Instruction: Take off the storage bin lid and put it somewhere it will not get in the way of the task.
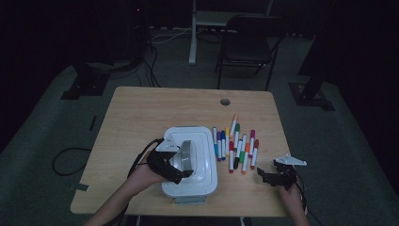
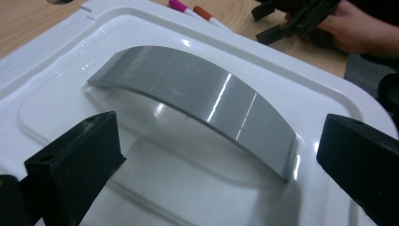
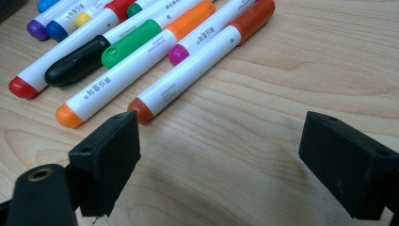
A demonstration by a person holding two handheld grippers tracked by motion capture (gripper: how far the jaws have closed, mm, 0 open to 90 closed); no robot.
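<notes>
The left gripper (image 1: 181, 165) hovers with its fingers (image 2: 75, 165) spread wide either side of the grey handle (image 2: 197, 101) on the white box lid (image 1: 207, 160), not touching it. The right gripper (image 1: 268, 176) is also released, its fingers (image 3: 106, 160) low over bare counter (image 3: 263, 89). The markers (image 1: 237, 146) lie just ahead of those fingers, the brown-capped marker (image 3: 197, 61) nearest, nothing between.

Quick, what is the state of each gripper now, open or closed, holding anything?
Left gripper: open, jaws on either side of the grey handle of the white box lid, holding nothing.
Right gripper: open, empty, over the table near the markers.
</notes>
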